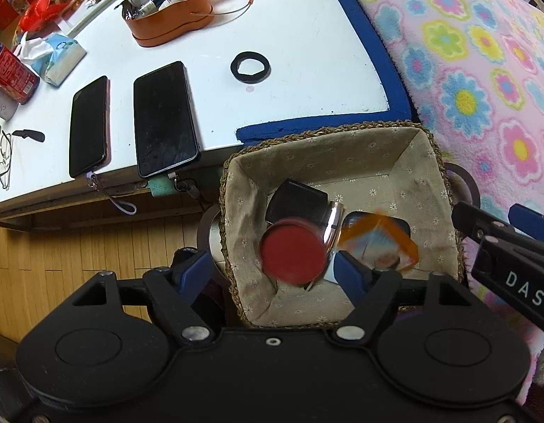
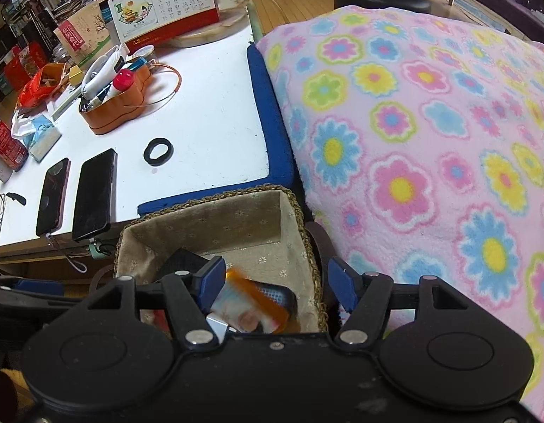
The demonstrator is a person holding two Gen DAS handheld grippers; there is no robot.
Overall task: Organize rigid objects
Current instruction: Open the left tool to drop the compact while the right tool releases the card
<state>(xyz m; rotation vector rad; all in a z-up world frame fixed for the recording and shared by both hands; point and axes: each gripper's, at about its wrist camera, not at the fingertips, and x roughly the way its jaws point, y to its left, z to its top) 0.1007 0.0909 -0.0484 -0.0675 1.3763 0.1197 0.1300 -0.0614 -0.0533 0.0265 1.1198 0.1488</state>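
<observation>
A woven basket [image 1: 427, 162] with a cloth lining stands below the table's near edge, also in the right wrist view [image 2: 293, 211]. Inside it lie a black box [image 1: 296, 197], a red-lidded clear jar [image 1: 293, 252] and an orange-edged packet [image 1: 381, 243], blurred [image 2: 251, 303]. My left gripper [image 1: 272, 268] is open above the basket, with the jar between its blue fingers but apart from them. My right gripper [image 2: 277, 282] is open over the basket's right rim, the packet below it. A black ring [image 1: 250, 67] lies on the white table [image 2: 215, 105].
Two phones [image 1: 162, 120] [image 1: 88, 127] lie at the table's front edge. An orange tray [image 1: 173, 17] of items, a tissue pack [image 1: 60, 56], a red can [image 1: 11, 77] and glasses [image 1: 4, 158] are further left. A flowered blanket [image 2: 413, 141] lies to the right.
</observation>
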